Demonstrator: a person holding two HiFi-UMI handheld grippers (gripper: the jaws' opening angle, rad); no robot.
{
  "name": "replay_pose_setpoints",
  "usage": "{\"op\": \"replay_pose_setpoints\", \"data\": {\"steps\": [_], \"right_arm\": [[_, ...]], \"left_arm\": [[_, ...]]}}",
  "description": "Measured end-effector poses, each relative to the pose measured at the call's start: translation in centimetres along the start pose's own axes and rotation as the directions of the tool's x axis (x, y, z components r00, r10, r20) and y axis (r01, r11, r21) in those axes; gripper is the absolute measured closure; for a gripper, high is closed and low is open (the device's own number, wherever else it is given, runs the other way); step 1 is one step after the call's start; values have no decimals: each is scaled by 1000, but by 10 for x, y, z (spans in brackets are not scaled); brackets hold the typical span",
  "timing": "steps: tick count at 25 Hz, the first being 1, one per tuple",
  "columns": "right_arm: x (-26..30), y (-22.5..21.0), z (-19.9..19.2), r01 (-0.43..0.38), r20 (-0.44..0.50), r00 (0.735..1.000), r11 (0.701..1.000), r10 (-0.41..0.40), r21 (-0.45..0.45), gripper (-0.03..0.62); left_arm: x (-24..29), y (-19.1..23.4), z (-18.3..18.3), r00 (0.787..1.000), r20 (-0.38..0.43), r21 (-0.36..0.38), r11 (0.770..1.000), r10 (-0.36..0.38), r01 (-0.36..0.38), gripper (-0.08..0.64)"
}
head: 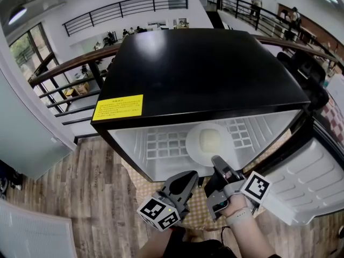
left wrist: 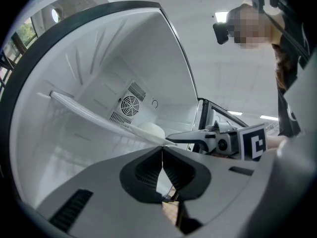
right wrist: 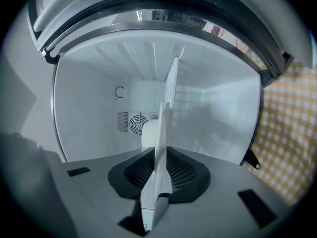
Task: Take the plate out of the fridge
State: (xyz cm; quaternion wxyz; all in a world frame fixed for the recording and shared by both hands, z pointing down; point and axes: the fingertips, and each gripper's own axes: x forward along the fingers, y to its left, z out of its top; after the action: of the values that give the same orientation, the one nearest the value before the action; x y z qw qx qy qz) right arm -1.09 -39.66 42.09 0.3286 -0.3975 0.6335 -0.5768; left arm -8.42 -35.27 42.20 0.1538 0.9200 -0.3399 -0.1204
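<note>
Starting left: left gripper (head: pixel 191 176) has its jaws pressed together with nothing between them. The tip sits just below the near rim of the plate (head: pixel 196 145); can't tell if it touches.

The plate is inside the open fridge (head: pixel 204 69), on the wire shelf (head: pixel 161 144), roughly centre, with a pale round lump (head: pixel 210 140) on it.

Right gripper (head: pixel 216 161) is clamped on the plate's near rim, edge-on between the pads, fairly deep bite. Door (head: pixel 317 176) hangs open at far right.

Risks on the pull-out, as I judge them:
- One-sided rim pinch means the plate could pivot in the pads once it leaves the shelf, and the lump could slide off.
- The far edge may drag or snag on the shelf wires if the plate is lifted unevenly.
- With its jaws closed, the left gripper can only prop from below. A bump upward would tip the plate.
</note>
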Motion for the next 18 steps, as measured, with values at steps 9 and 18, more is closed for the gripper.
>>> {"op": "replay_pose_setpoints", "data": {"steps": [9,18], "right_arm": [[12,-3,-1,9,11,1000,1000,-9,29,537],[9,-3,-3,-3,18,1000,998,2,63,537]], "left_arm": [[-4,2,1,1000,0,-7,1000,10,-10,550],[-9,5,2,1000,3,-6,1000,20,-20,549]]}}
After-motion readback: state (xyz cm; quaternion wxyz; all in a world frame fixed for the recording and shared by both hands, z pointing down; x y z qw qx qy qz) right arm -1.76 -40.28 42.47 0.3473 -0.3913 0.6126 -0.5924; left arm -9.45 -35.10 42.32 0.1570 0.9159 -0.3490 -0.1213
